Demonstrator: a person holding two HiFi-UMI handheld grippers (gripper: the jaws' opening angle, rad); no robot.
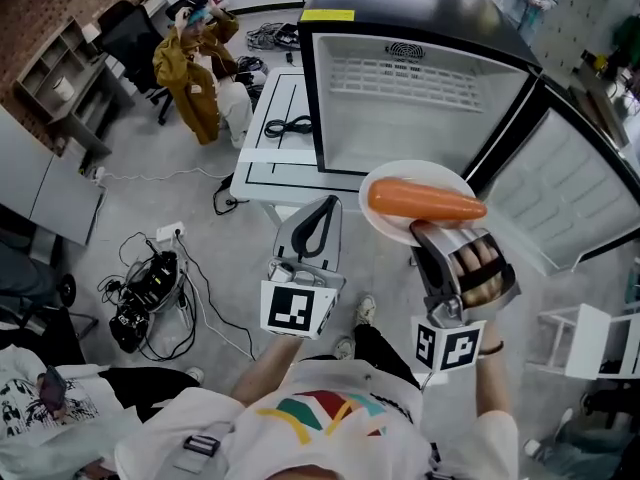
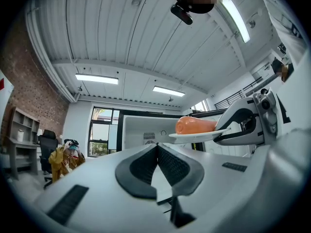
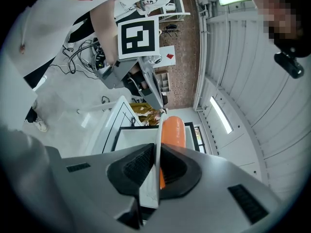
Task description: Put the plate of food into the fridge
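A white plate (image 1: pixel 400 228) carries an orange carrot-like food (image 1: pixel 422 200). My right gripper (image 1: pixel 428 232) is shut on the plate's near rim and holds it level in front of the open fridge (image 1: pixel 420 118), just below its opening. In the right gripper view the plate (image 3: pixel 156 154) stands edge-on between the pads, with the food (image 3: pixel 172 130) beyond them. My left gripper (image 1: pixel 328 206) hangs shut and empty to the left of the plate. In the left gripper view its jaws meet (image 2: pixel 156 147), and the plate (image 2: pixel 197 136) shows to the right.
The fridge door (image 1: pixel 560 193) stands open to the right. A low white table (image 1: pixel 262 158) with a black cable sits left of the fridge. Cables and a power strip (image 1: pixel 150 278) lie on the floor. A person in a yellow jacket (image 1: pixel 195 68) sits far left.
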